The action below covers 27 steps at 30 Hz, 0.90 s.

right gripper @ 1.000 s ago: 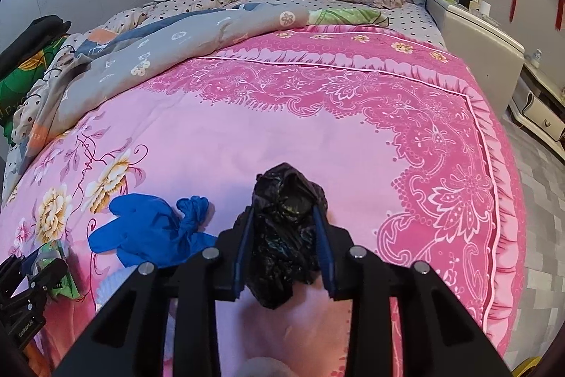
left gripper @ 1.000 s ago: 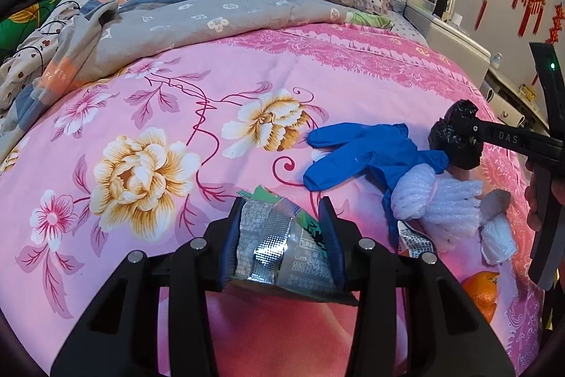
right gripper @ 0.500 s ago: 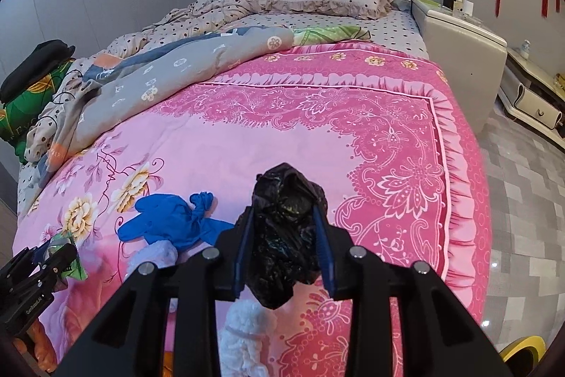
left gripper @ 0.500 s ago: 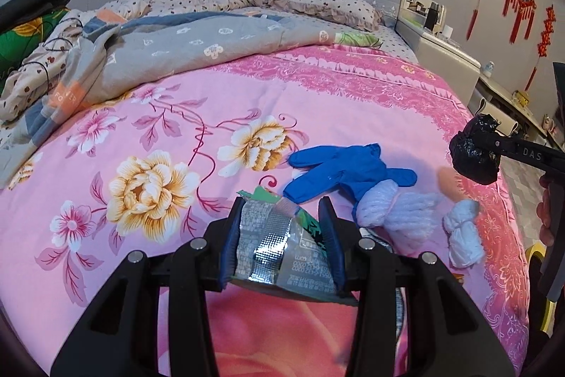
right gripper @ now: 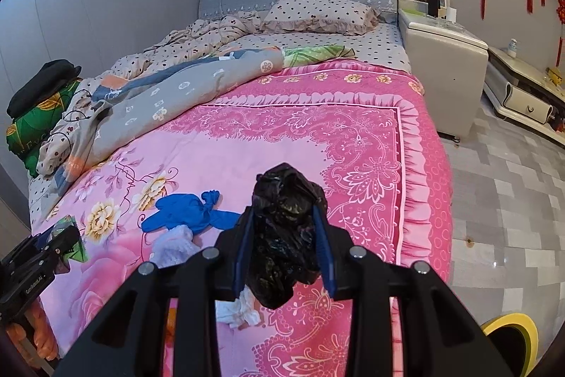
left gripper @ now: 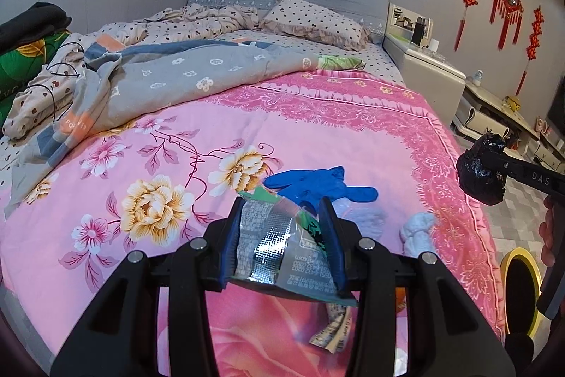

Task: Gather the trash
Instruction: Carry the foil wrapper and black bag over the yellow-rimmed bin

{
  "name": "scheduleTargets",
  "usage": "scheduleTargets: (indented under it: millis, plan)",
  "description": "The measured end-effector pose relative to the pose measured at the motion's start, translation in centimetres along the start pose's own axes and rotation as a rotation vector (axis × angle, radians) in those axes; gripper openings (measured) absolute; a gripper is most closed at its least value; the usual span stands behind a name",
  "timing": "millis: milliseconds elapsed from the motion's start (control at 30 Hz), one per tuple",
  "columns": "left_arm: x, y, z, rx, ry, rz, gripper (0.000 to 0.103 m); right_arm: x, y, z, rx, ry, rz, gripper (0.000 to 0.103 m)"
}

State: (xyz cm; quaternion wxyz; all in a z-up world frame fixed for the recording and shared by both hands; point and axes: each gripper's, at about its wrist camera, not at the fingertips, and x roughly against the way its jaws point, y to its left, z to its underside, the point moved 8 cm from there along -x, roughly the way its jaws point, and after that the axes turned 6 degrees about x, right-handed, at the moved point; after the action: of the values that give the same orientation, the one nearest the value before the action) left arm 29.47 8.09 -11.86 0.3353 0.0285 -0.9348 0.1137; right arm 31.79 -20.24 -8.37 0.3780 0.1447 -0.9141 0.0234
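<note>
Item 1: foil snack wrapper [left gripper: 282, 246]. Pinched flat between the pads of the left gripper [left gripper: 280, 242], held above the pink bedspread [left gripper: 176, 136]. Likely very light, thin and crinkly, with a slick foil face; a grip across the full width, as now, looks safest against slipping. Silver inside, green printed outside, torn open.

Item 2: black plastic bag [right gripper: 286, 235]. Clamped as a crumpled wad between the pads of the right gripper [right gripper: 284, 235], clear of the bed. Probably soft, springy and nearly weightless; best taken through the thick middle of the bundle. Glossy, wrinkled, bulging above and below the jaws.

Item 3: blue glove [left gripper: 317, 188]. Lies on the bedspread just beyond the left gripper's tips. Limp rubbery film, fingers splayed; pinch a bunched fold.

Item 4: white wads [left gripper: 418, 232]. Lie right of the left gripper, on the bed near its edge. Soft, compressible, probably tissue or foam.

Item 5: paper scrap [left gripper: 332, 331]. Beneath the left gripper, partly hidden.

Receptacle: yellow-rimmed bin [left gripper: 522, 292], on the floor, far right.
</note>
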Motion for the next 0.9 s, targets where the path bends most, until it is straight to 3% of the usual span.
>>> scheduleTargets:
  millis: [900]
  plan:
    - [6.5,-10.6,0.1,-0.085,-0.041,0.132,0.04,12.8,-6.4,2.5,-0.061,-0.119,0.056,0.031]
